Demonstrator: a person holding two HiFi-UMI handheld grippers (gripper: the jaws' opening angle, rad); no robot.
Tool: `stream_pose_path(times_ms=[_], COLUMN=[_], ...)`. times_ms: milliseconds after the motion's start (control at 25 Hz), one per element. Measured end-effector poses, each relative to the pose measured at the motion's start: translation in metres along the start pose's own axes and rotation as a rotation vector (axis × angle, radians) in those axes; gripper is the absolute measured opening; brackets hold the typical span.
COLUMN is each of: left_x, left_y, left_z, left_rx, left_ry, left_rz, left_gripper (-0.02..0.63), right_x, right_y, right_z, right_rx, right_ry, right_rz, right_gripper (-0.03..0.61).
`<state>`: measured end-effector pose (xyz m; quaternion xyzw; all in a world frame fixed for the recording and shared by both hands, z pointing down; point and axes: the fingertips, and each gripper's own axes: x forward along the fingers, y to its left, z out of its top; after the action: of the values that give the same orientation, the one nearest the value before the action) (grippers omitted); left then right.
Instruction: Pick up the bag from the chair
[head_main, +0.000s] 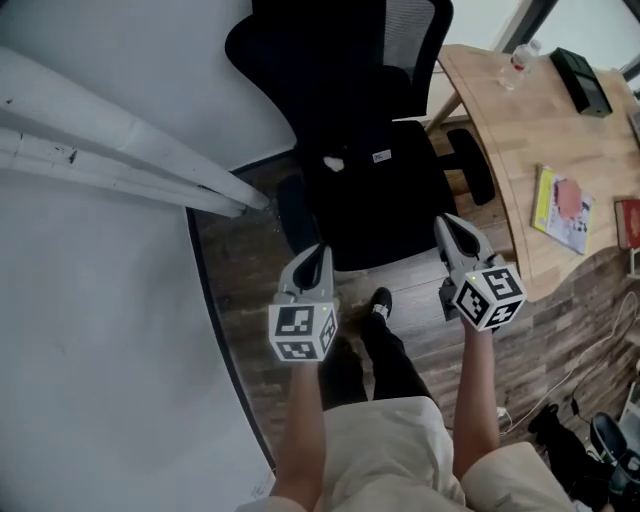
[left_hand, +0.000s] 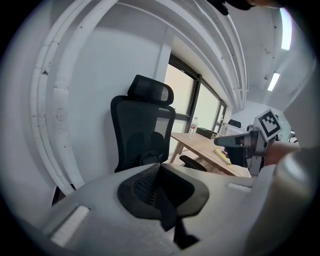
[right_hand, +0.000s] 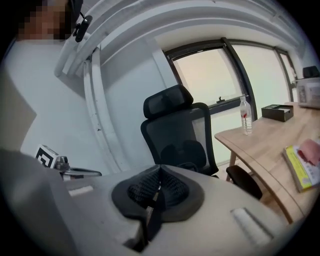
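Observation:
A black office chair (head_main: 360, 150) stands straight ahead in the head view. On its seat lies a black bag (head_main: 365, 195) with two small white tags, hard to tell apart from the dark seat. My left gripper (head_main: 318, 252) hovers at the seat's front left edge, jaws shut and empty. My right gripper (head_main: 447, 226) is level with the seat's front right corner, also shut on nothing. In the left gripper view the chair (left_hand: 142, 135) is beyond my closed jaws (left_hand: 160, 170). In the right gripper view the chair (right_hand: 175, 130) rises behind the closed jaws (right_hand: 159, 175).
A wooden desk (head_main: 520, 130) curves along the right, carrying a water bottle (head_main: 516, 62), a black box (head_main: 580, 80) and a yellow book (head_main: 560, 208). White slanted pipes (head_main: 100, 150) and a white wall fill the left. Cables (head_main: 580, 370) lie on the floor. The person's shoe (head_main: 380, 300) is below the seat.

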<state>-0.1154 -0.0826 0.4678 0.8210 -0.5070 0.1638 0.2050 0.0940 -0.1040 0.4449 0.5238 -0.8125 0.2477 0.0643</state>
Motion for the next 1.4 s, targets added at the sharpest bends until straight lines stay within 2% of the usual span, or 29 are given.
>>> stream_pose_path(times_ms=[280,480,680,1000,1120,1240,1400], left_x=[0.035,0.059,0.096,0.183,0.222,0.264,0.318], left_y=[0.057,0.088,0.115,0.125,0.119,0.117,0.111], left_z=[-0.002,-0.021,-0.031,-0.044,-0.049,-0.060,-0.081], left_rx=[-0.027,-0.073,-0.105,-0.198,-0.257,-0.241,-0.222], left_ry=[-0.011,0.006,0.026,0.040,0.033,0.033,0.051], left_rz=[0.036,0.029,0.034,0.085,0.093,0.105,0.108], left_gripper=[0.006,0.006,0.006,0.008,0.007,0.008,0.007], right_x=[0.073,0.116,0.173,0.265,0.294,0.317,0.338], right_y=[0.008,0.029,0.030,-0.042,-0.072,-0.103,-0.159], right_z=[-0.033,-0.054,-0.067,-0.075,-0.084,-0.093,-0.106], right_rx=[-0.035,0.086,0.060,0.022,-0.036,-0.106,-0.114], right_ry=[0.106,0.150,0.193,0.279,0.335,0.379,0.394], right_rz=[0.056,0.152,0.198,0.245,0.310,0.366,0.328], right_gripper=[0.000,0.000,0.000,0.000,0.000,0.000,0.002])
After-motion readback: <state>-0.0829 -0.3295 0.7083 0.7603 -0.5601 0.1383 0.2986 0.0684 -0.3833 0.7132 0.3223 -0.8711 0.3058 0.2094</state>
